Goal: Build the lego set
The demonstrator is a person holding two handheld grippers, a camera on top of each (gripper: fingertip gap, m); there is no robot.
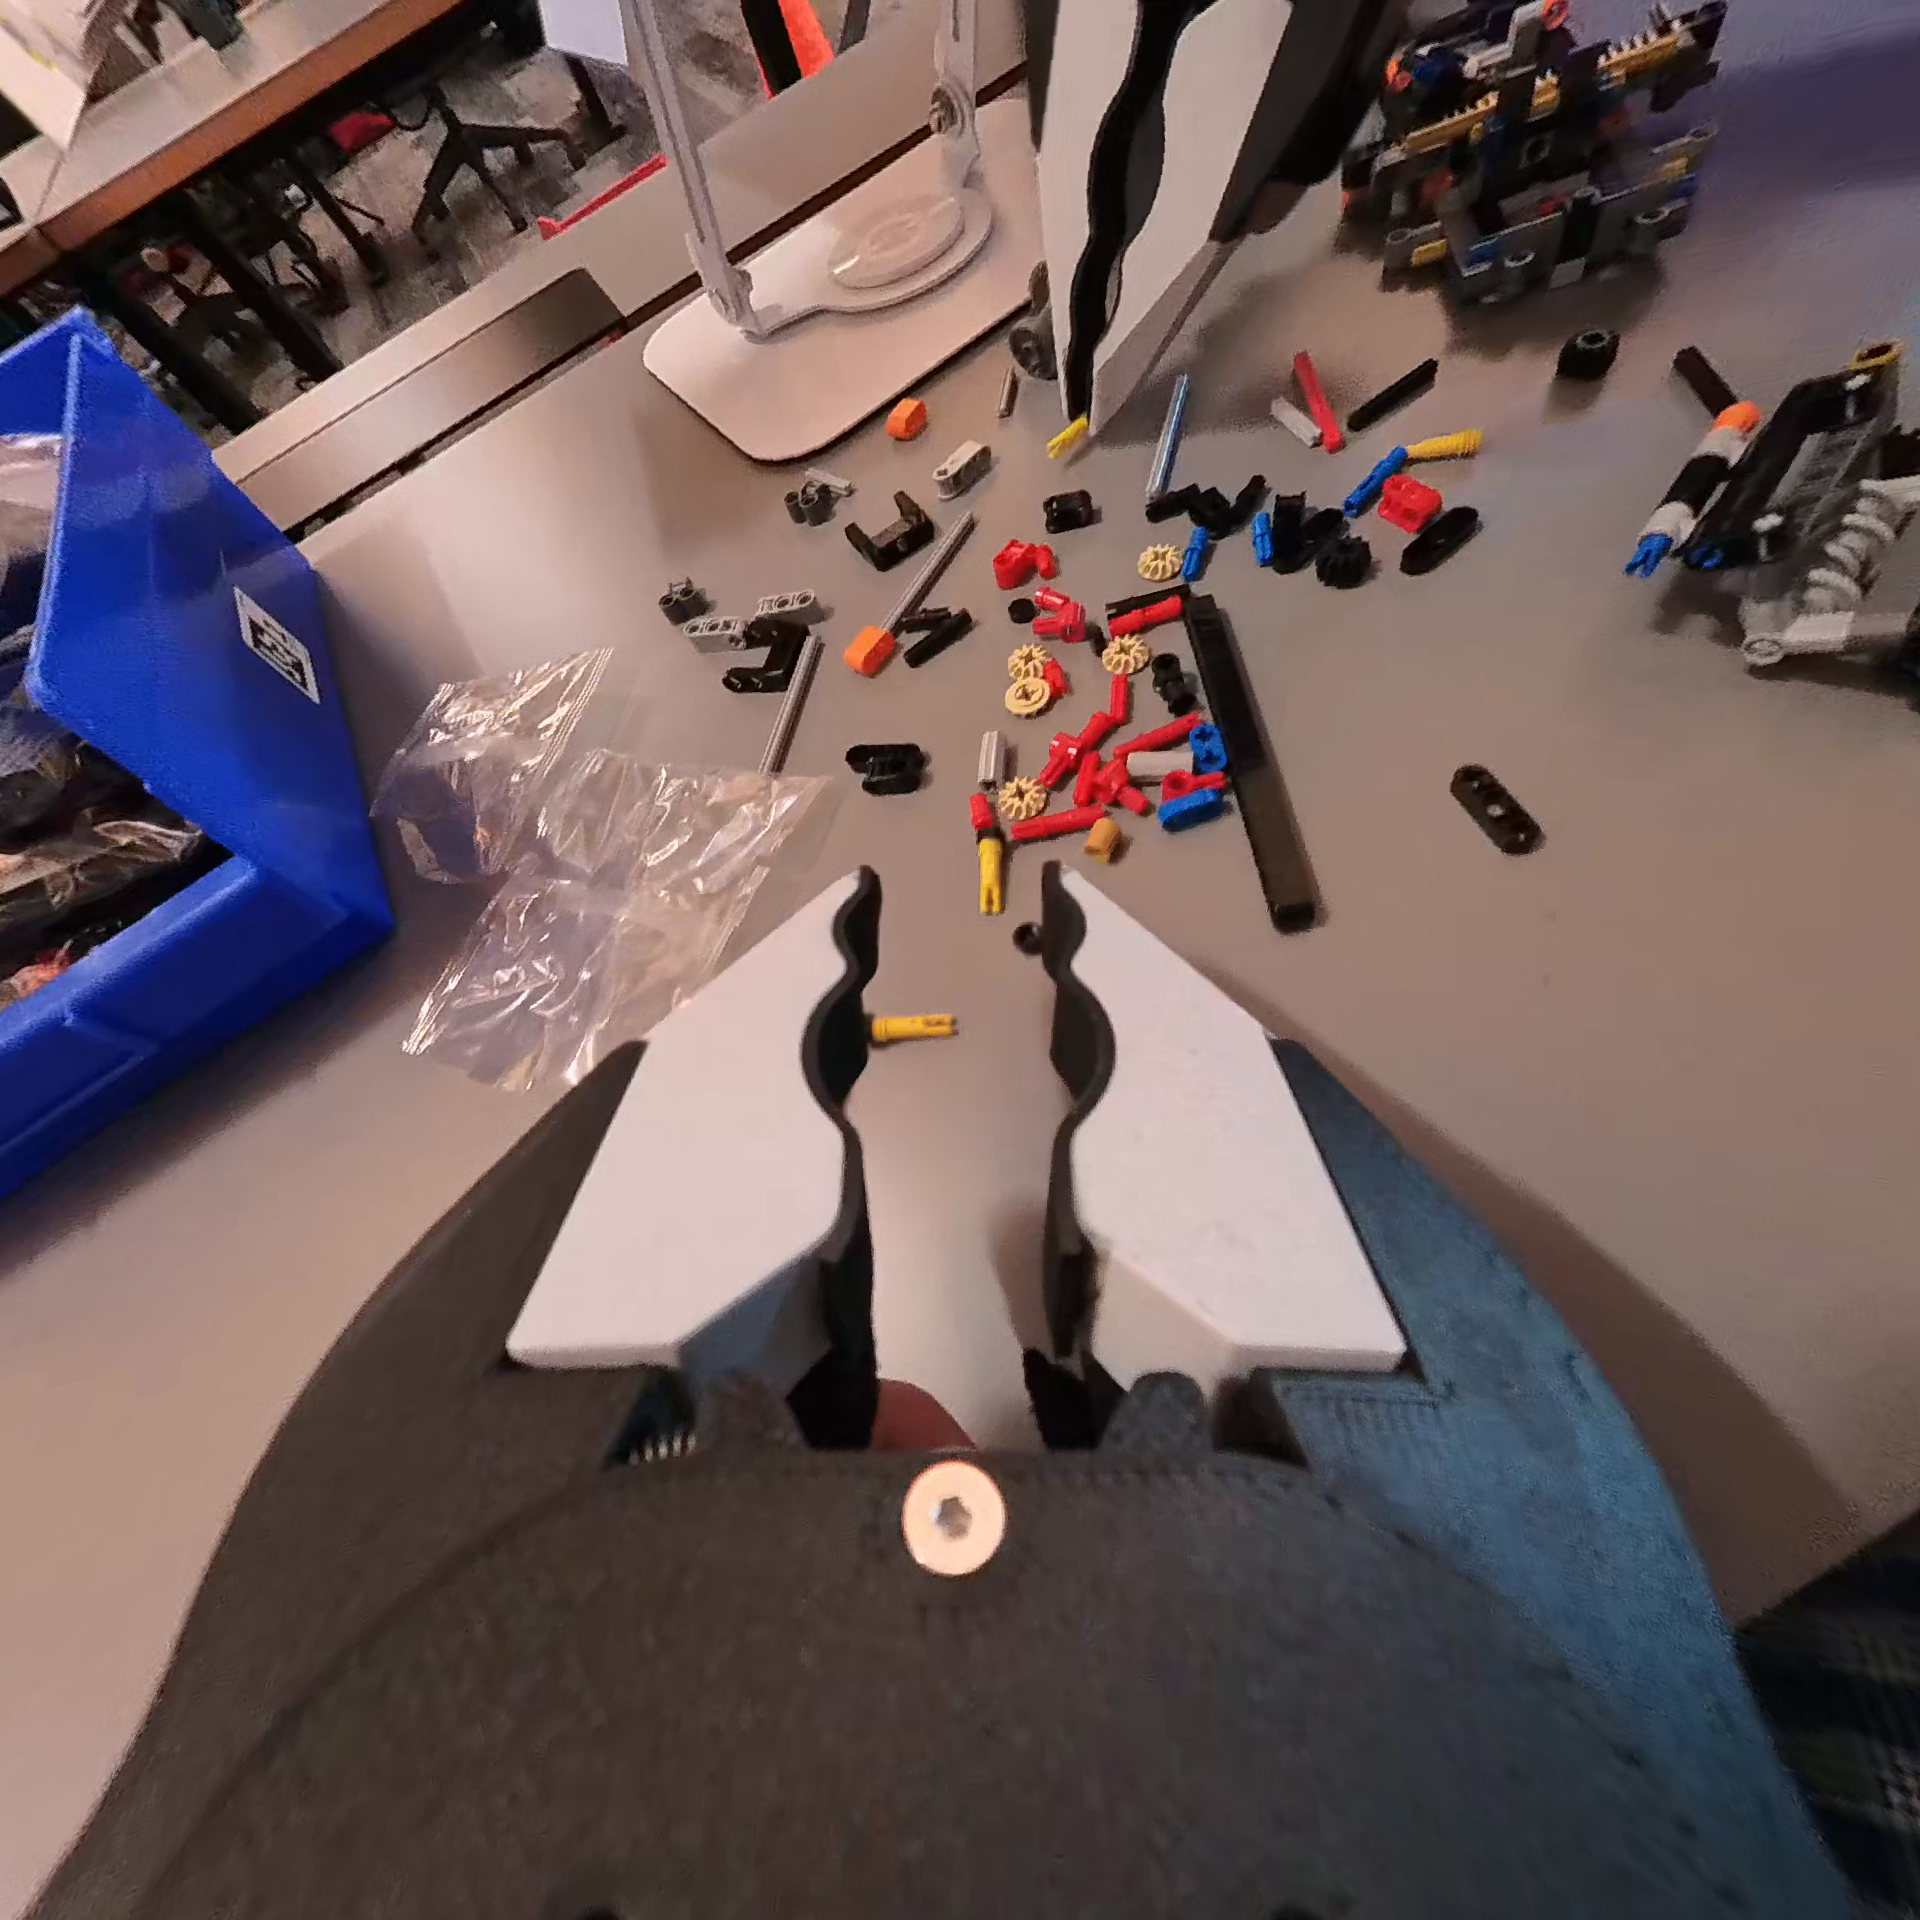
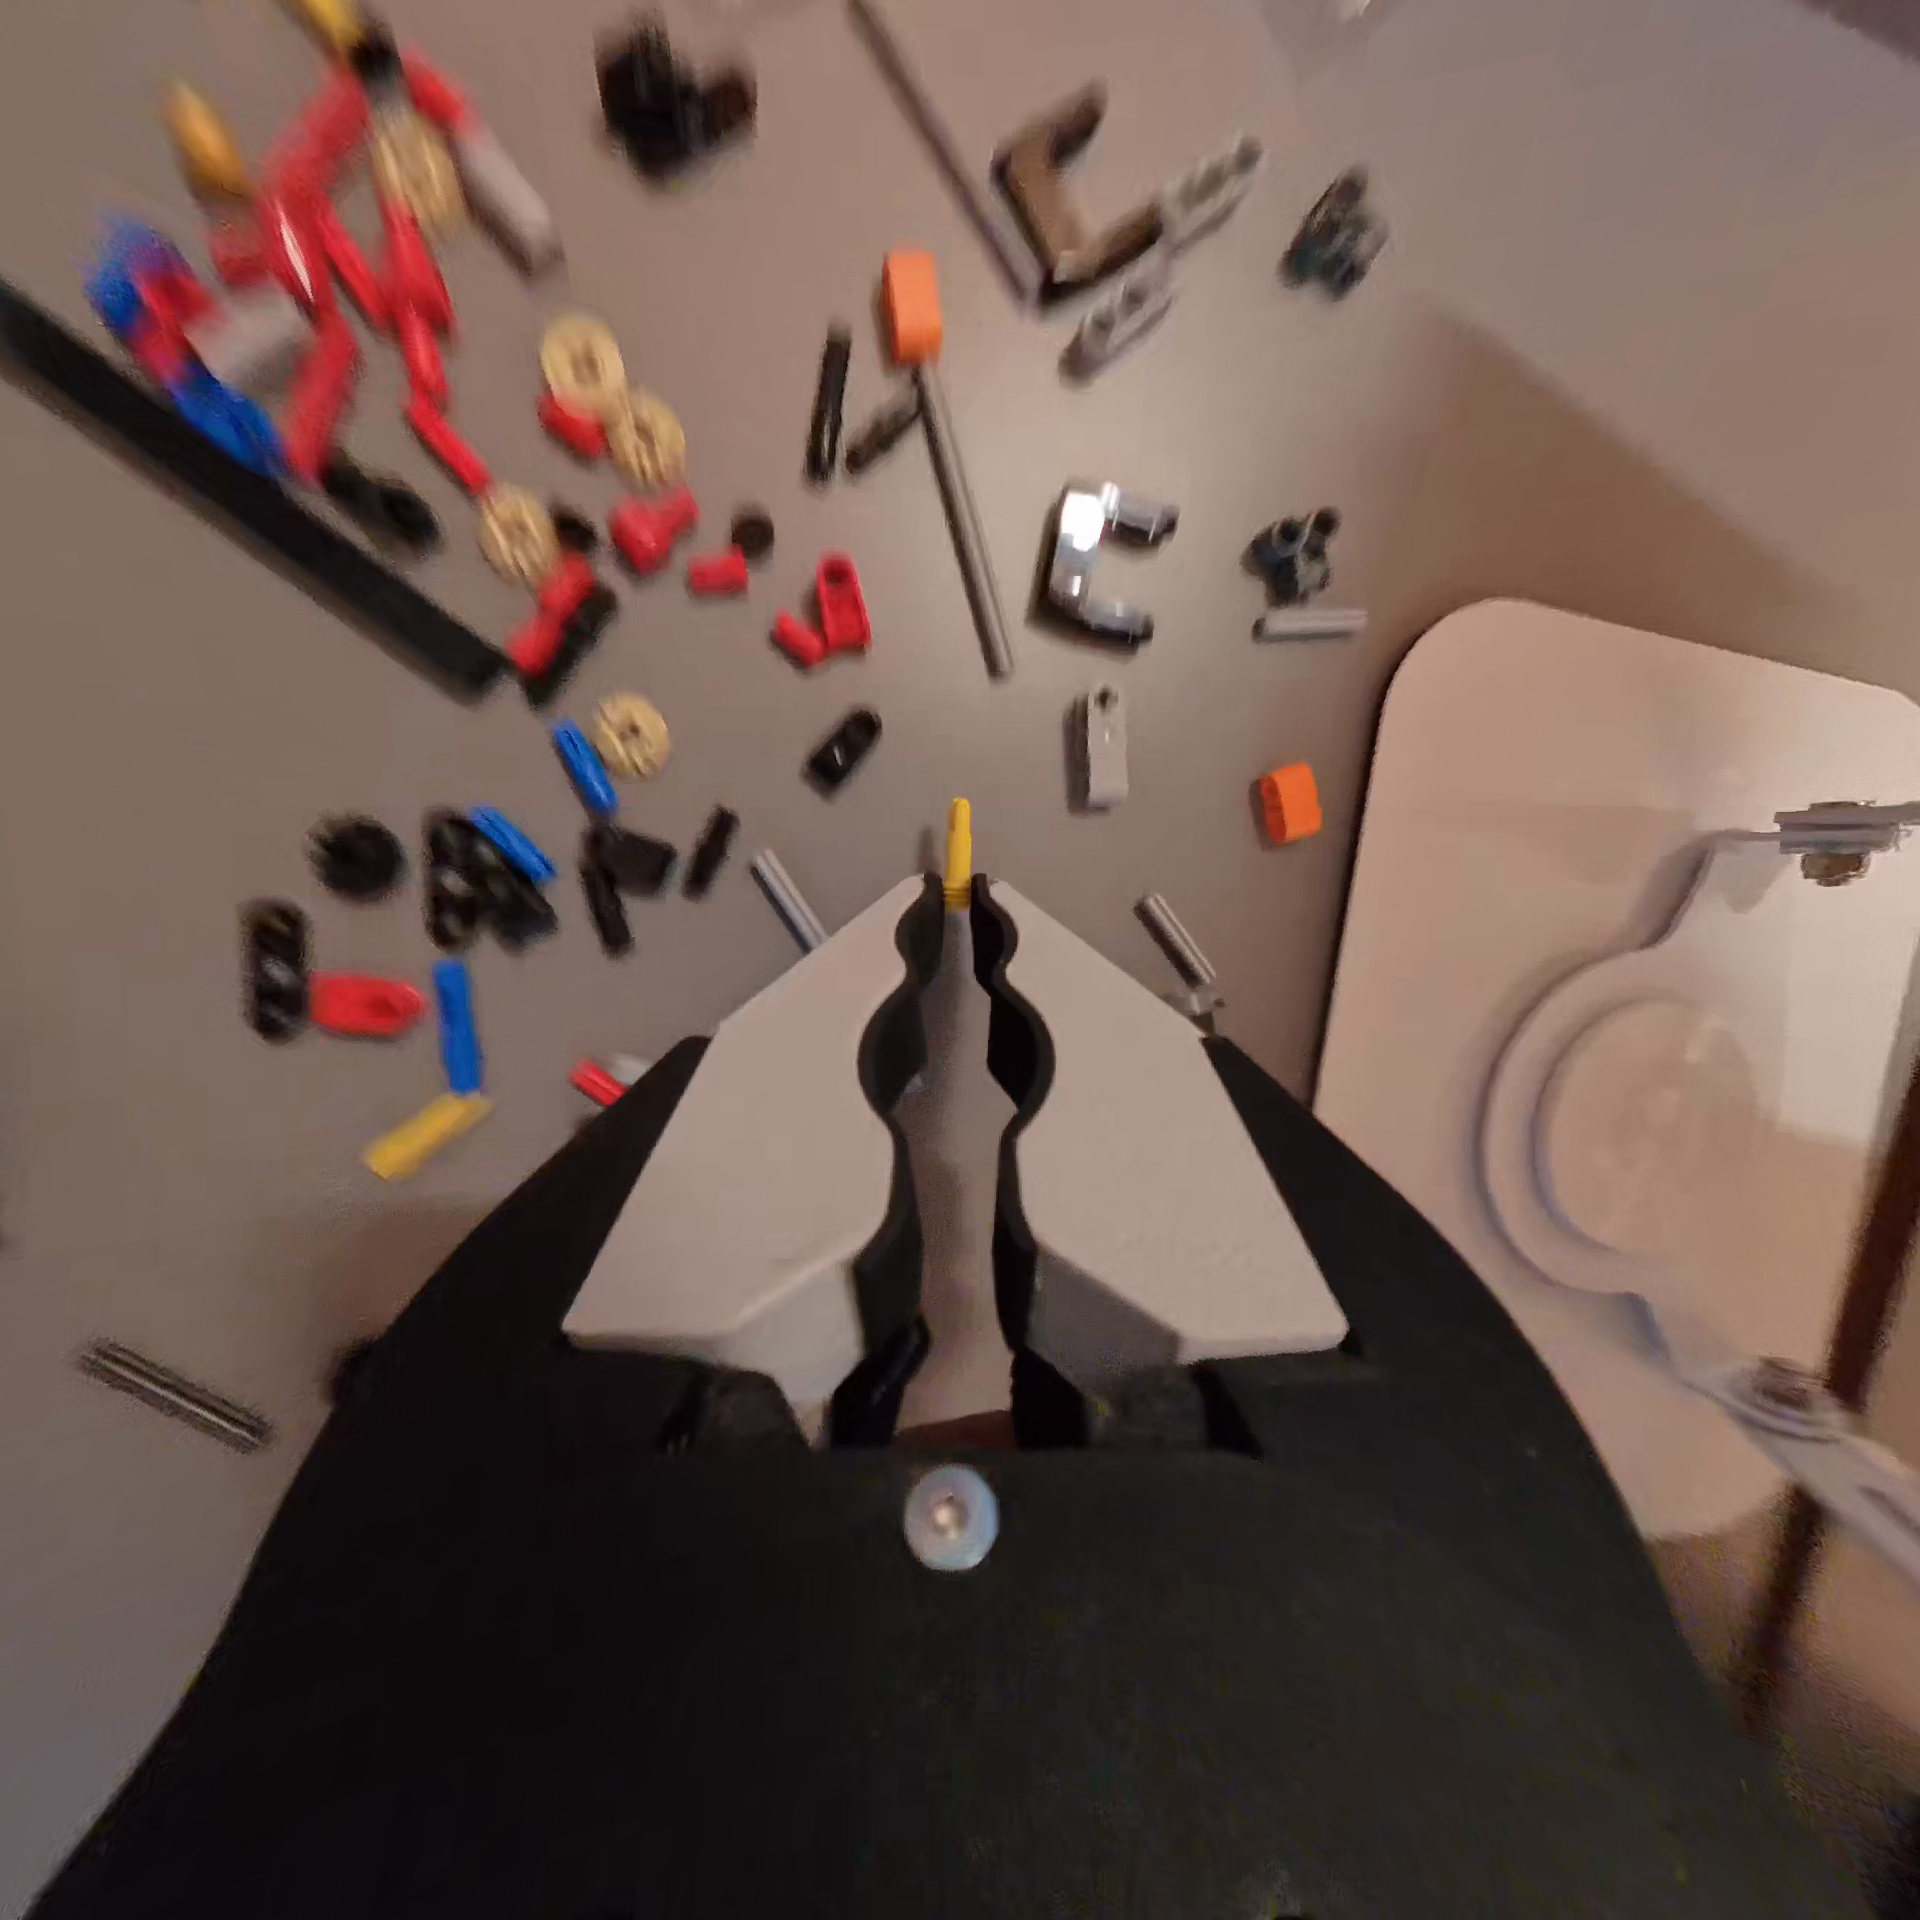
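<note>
Left wrist view: the left gripper (image 1: 961,904) hangs over the grey table (image 1: 1558,1091), jaws apart with nothing in them. A yellow peg (image 1: 914,1027) lies on the table between them, and the loose lego pile (image 1: 1101,727) sits just past the tips. Blue bin (image 1: 177,665) and plastic bags (image 1: 582,852) crowd the side of that pile; the table beyond the long black beam (image 1: 1247,758) is mostly bare.

Right wrist view, kinda blurry: the right gripper (image 2: 958,881) pinches a yellow pin (image 2: 957,847) at its tips, above the same pile (image 2: 436,436). A white stand base (image 2: 1621,1039) sits close beside the gripper.

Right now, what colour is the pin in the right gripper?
Yellow pin, pinched at the fingertips; clearest in the right wrist view.
</note>
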